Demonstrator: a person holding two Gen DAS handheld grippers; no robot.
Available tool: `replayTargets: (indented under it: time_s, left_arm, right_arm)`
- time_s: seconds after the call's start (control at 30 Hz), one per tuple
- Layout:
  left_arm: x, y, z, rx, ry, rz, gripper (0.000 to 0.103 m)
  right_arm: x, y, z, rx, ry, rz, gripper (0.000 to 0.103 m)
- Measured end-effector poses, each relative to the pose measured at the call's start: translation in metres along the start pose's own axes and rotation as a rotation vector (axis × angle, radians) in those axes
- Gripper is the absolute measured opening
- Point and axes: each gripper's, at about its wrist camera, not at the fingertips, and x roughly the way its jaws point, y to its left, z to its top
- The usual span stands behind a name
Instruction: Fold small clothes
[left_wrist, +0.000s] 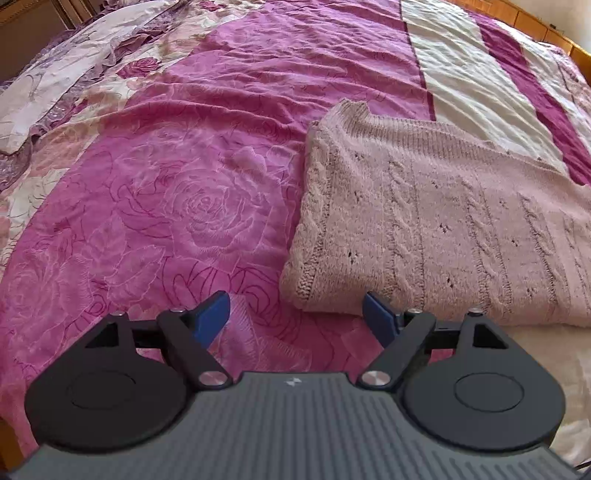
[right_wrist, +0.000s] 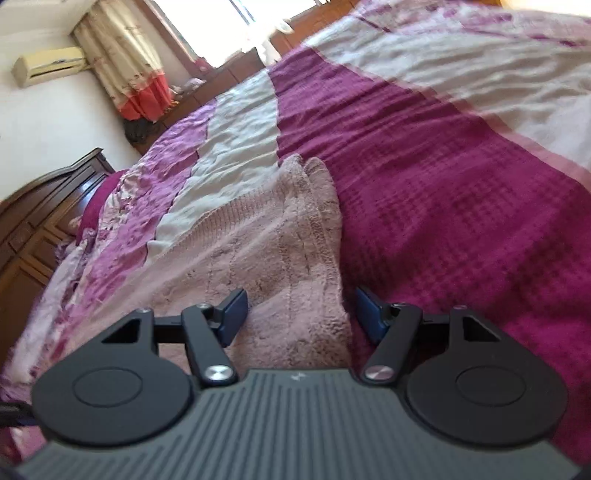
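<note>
A pale pink cable-knit sweater (left_wrist: 443, 221) lies folded flat on the bed, filling the right half of the left wrist view. My left gripper (left_wrist: 297, 317) is open just before the sweater's near left corner, with nothing between its blue pads. In the right wrist view the same sweater (right_wrist: 266, 251) runs away from me, its far end bunched into two humps. My right gripper (right_wrist: 301, 314) is open and straddles the sweater's near right edge, its left pad over the knit and its right pad over the bedspread. This view is tilted and blurred.
The bed is covered by a magenta rose-print bedspread (left_wrist: 166, 203) with white and dark magenta stripes (right_wrist: 443, 203). A flowered pillow (left_wrist: 74, 74) lies at the far left. A dark wooden headboard (right_wrist: 40, 221), curtains (right_wrist: 125, 62) and a wall air conditioner (right_wrist: 48, 64) stand beyond the bed.
</note>
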Motion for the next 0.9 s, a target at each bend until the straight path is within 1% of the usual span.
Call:
replayTargets:
  time_s: [0.1,0.13,0.23,0.3,0.33,0.37,0.43,0.47,0.57,0.67,0.73,0.8,0.9]
  left_arm:
    - [-0.003,-0.001,-0.002,0.009,-0.001,0.006,0.084]
    - [-0.003,-0.001,-0.002,0.015,-0.001,0.008,0.084]
    - [-0.005,-0.003,-0.004,0.033,-0.006,0.022,0.084]
    - [-0.006,-0.003,-0.004,0.036,-0.007,0.023,0.084]
    - [-0.007,-0.003,-0.004,0.036,-0.006,0.02,0.084]
    - [-0.007,-0.004,-0.004,0.036,-0.005,0.019,0.084]
    - [-0.008,-0.004,-0.004,0.04,-0.006,0.023,0.084]
    - [-0.009,-0.005,-0.005,0.044,-0.008,0.026,0.084]
    - [-0.012,-0.006,-0.006,0.059,-0.015,0.033,0.084]
    - [-0.013,-0.006,-0.006,0.056,-0.019,0.031,0.084]
    - [-0.012,-0.004,-0.006,0.052,-0.014,0.031,0.084]
    - [-0.014,-0.003,-0.007,0.051,-0.018,0.035,0.084]
    - [-0.017,0.0,-0.009,0.049,-0.024,0.044,0.084]
  right_arm:
    - [-0.001,0.004,-0.001,0.007,-0.012,-0.012,0.066]
    - [-0.002,0.003,-0.001,0.026,-0.012,-0.01,0.063]
    - [-0.003,0.001,0.001,0.087,0.003,0.023,0.053]
    - [-0.003,-0.001,-0.001,0.105,0.006,0.033,0.048]
    - [-0.003,0.0,-0.002,0.103,0.004,0.028,0.044]
    - [-0.003,-0.001,-0.003,0.11,0.003,0.028,0.037]
    - [-0.003,-0.006,-0.003,0.158,0.004,0.044,0.031]
    - [-0.004,-0.008,-0.002,0.182,0.003,0.056,0.03]
    - [-0.007,-0.006,0.0,0.192,-0.001,0.062,0.029]
    - [-0.007,0.002,0.0,0.175,0.0,0.033,0.032]
    - [-0.003,0.002,0.0,0.192,0.004,0.017,0.034]
    - [-0.001,-0.001,0.0,0.223,0.001,0.02,0.034]
    - [-0.001,0.001,-0.001,0.223,-0.009,0.013,0.034]
